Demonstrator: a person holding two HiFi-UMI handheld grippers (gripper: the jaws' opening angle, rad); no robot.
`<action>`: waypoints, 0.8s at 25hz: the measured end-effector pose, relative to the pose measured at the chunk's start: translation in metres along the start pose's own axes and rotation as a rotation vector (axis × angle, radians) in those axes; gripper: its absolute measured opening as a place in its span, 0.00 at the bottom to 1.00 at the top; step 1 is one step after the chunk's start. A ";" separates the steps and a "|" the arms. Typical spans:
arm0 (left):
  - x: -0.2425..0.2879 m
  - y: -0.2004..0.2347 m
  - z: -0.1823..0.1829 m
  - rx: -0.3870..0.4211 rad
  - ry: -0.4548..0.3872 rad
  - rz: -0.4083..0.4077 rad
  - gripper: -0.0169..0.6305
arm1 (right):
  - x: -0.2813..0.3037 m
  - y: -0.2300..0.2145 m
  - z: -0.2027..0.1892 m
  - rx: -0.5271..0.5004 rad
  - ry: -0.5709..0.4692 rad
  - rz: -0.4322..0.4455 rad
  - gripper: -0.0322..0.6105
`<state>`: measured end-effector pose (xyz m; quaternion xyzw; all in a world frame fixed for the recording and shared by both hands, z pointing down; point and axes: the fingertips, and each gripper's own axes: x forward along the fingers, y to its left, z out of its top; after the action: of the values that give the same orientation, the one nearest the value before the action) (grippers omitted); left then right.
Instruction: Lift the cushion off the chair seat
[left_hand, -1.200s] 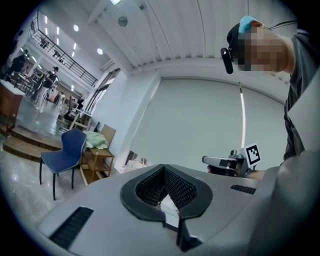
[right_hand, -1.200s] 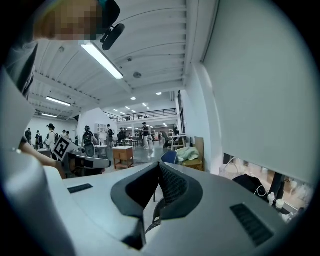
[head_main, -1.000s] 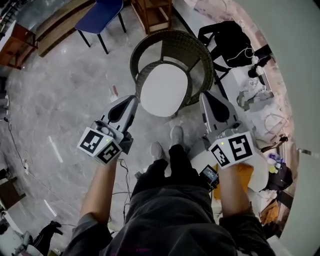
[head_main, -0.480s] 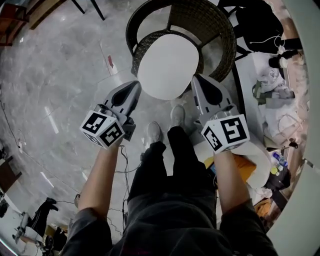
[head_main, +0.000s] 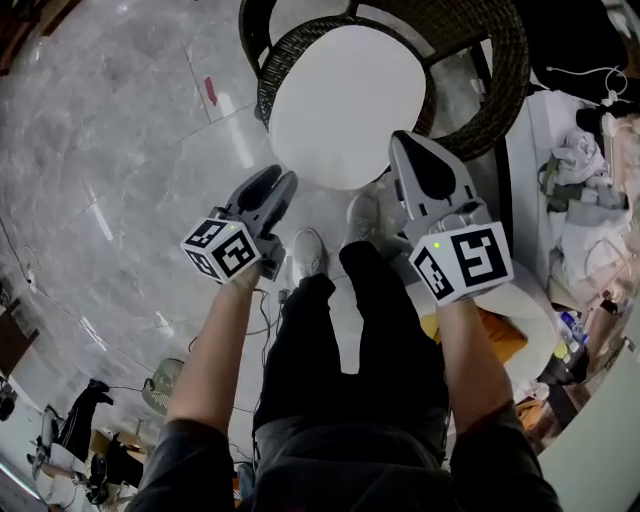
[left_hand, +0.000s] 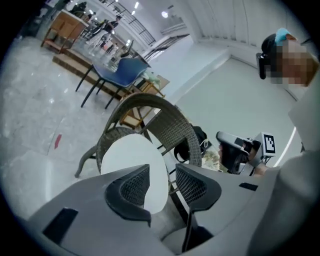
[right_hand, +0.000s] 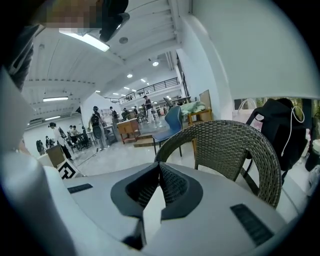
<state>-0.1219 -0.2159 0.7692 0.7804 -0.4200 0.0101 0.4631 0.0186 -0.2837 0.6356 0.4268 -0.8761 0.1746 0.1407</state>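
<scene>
A round white cushion (head_main: 345, 105) lies flat on the seat of a dark wicker chair (head_main: 500, 90). My left gripper (head_main: 283, 183) hangs just off the cushion's near left edge and is apart from it. Its jaws have just been opening and nothing is between them. In the left gripper view the cushion (left_hand: 127, 155) shows past the spread jaws of the left gripper (left_hand: 162, 170). My right gripper (head_main: 405, 142) is at the cushion's near right edge, shut and empty. In the right gripper view the right gripper (right_hand: 160, 167) has its tips meeting in front of the chair back (right_hand: 230, 142).
The person's shoes (head_main: 310, 250) stand on the grey floor just before the chair. A blue chair (left_hand: 120, 72) and wooden furniture stand beyond it. A black backpack (right_hand: 280, 130) hangs at the right, near a cluttered white table (head_main: 590, 180).
Both grippers have come down toward the chair, and the cushion now looks larger and closer. The left gripper has rolled and its jaws have parted. The right stays shut.
</scene>
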 end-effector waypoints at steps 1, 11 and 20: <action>0.005 0.013 -0.015 -0.029 0.006 0.009 0.28 | 0.002 -0.002 -0.007 -0.003 0.000 -0.004 0.07; 0.043 0.100 -0.107 -0.255 0.041 0.067 0.44 | 0.029 -0.006 -0.073 -0.066 0.035 0.002 0.07; 0.072 0.121 -0.118 -0.391 -0.005 0.000 0.43 | 0.048 0.005 -0.116 -0.066 0.076 0.016 0.07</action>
<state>-0.1117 -0.2023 0.9518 0.6755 -0.4149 -0.0736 0.6051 -0.0030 -0.2648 0.7574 0.4081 -0.8788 0.1628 0.1863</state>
